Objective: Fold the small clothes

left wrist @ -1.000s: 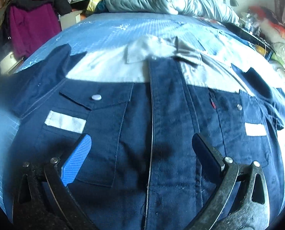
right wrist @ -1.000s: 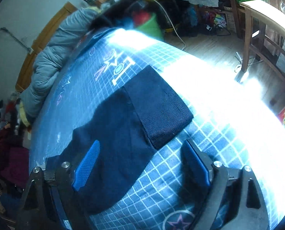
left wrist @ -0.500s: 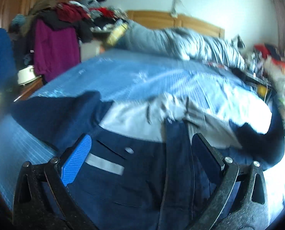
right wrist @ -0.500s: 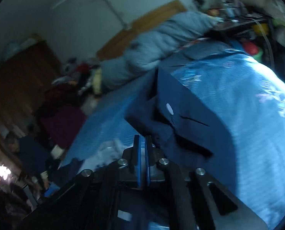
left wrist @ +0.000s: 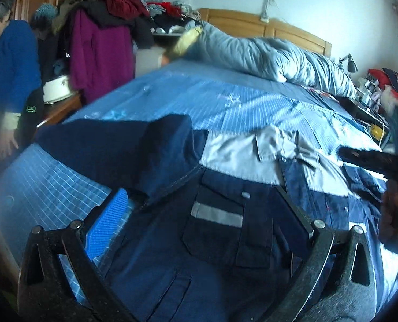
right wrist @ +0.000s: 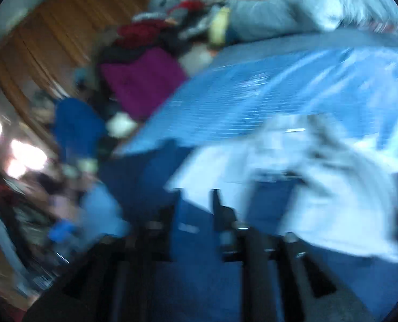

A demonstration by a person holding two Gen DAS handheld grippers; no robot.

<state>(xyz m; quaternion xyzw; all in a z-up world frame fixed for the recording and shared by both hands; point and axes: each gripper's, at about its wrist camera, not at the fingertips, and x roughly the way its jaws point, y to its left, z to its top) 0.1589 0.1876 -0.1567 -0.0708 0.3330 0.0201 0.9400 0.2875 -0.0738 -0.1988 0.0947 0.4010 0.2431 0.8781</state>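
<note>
Since a second ago, the right claw (right wrist: 196,209) has swung from the dark cuff at the bed's edge to over the jacket (left wrist: 225,241), its jaws now opening with blue cloth blurred between them. Left claw (left wrist: 207,214) hovers released above the chest pocket (left wrist: 220,214). That jacket lies front-up on the blue bed (left wrist: 225,102), left sleeve (left wrist: 113,147) spread out.

Our left tool (left wrist: 201,230) has black, speckled, curved arms with triangular cutouts and silver screws at the joints; one finger carries a bright blue ribbed pad (left wrist: 106,226). Our right tool (right wrist: 196,214) shows blurred: dark arms, small silver screws.
</note>
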